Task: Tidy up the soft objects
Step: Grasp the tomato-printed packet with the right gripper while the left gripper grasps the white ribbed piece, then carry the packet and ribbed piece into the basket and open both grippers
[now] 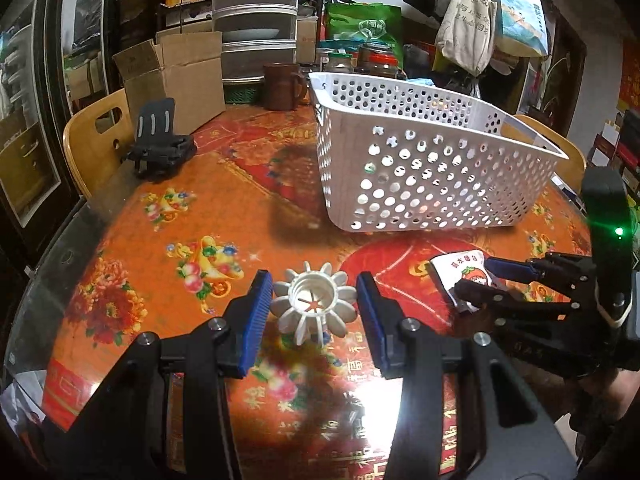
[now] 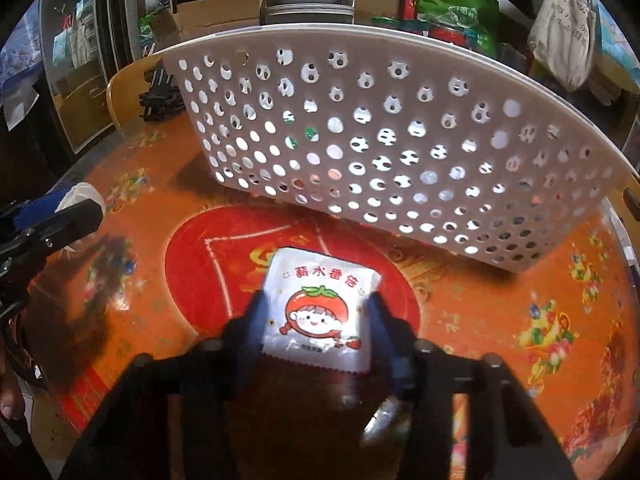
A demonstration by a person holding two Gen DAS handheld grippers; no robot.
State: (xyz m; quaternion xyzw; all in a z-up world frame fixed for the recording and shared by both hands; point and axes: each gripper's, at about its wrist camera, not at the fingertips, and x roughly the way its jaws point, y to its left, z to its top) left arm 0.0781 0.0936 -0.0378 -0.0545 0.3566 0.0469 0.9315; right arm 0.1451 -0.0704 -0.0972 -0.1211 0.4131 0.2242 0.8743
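Note:
A white flower-shaped soft toy (image 1: 314,303) lies on the orange table between the blue pads of my left gripper (image 1: 316,304), which is open around it with gaps on both sides. A white soft packet with a tomato-girl print (image 2: 320,314) lies on the table between the fingers of my right gripper (image 2: 316,312); the fingers touch its edges. The packet (image 1: 464,274) and the right gripper (image 1: 486,280) also show in the left wrist view. A white perforated basket (image 1: 424,168) stands just behind; it also shows in the right wrist view (image 2: 400,152).
A black gripper stand (image 1: 160,144) sits at the table's far left by a wooden chair (image 1: 94,140). A cardboard box (image 1: 176,76), a brown mug (image 1: 282,86) and jars (image 1: 360,58) line the back edge. Another chair (image 1: 560,148) stands behind the basket.

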